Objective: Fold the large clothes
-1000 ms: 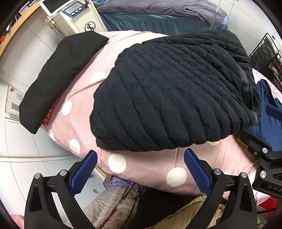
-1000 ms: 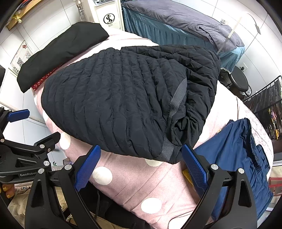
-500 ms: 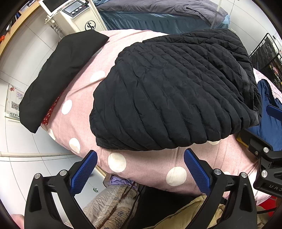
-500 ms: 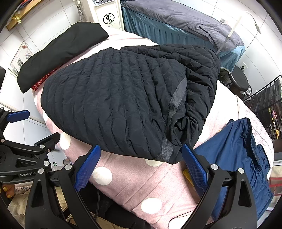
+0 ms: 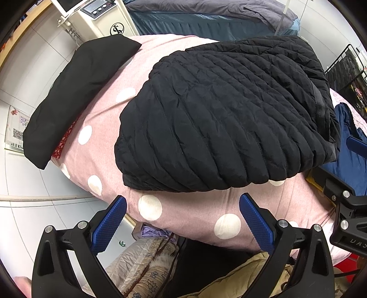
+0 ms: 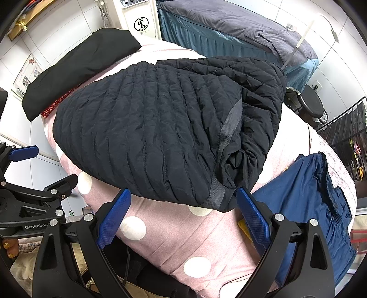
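A black quilted jacket (image 5: 224, 119) lies folded in a thick bundle on a pink bed with white dots (image 5: 188, 211). In the right wrist view the same jacket (image 6: 160, 128) shows a grey tape edge along its right fold. My left gripper (image 5: 183, 217) hangs open just in front of the jacket's near hem, nothing between its blue pads. My right gripper (image 6: 183, 213) is open too, below the jacket's near right corner, holding nothing. Each gripper shows at the edge of the other's view.
A folded black garment (image 5: 78, 96) lies at the bed's far left over a red patterned cloth. A blue garment (image 6: 307, 201) lies crumpled at the right. A white machine (image 5: 96, 16) and a second bed with a grey cover (image 6: 229, 25) stand behind. Bedding (image 5: 142, 263) is piled below.
Both grippers stay nearly still and open. The jacket has not moved; the left view has shifted only slightly.
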A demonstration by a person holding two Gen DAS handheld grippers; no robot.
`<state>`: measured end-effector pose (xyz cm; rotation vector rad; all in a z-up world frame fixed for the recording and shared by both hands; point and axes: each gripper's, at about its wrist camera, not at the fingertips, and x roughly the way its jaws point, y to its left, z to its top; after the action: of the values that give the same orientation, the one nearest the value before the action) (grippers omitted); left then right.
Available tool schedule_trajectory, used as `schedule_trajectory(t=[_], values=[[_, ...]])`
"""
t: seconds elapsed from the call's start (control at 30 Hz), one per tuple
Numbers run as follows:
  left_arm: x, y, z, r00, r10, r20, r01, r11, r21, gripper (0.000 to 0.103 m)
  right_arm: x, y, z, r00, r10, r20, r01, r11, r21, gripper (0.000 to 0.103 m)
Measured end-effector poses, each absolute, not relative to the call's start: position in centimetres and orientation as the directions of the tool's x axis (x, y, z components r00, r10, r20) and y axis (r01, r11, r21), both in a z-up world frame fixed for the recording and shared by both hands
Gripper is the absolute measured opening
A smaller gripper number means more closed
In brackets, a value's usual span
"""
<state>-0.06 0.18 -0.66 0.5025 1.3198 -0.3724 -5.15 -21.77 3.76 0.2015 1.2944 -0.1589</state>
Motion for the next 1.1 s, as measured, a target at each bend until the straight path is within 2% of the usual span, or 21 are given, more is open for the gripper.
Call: schedule_trajectory(t=[1.1], values=[[-0.36, 0.69, -1.25, 0.201, 0.050, -0.978, 0.526, 0.837, 0.151, 0.097, -5.49, -21.67, 3.37, 0.261, 0.000, -0.965, 0.232, 0.971, 0.062, 0.092]])
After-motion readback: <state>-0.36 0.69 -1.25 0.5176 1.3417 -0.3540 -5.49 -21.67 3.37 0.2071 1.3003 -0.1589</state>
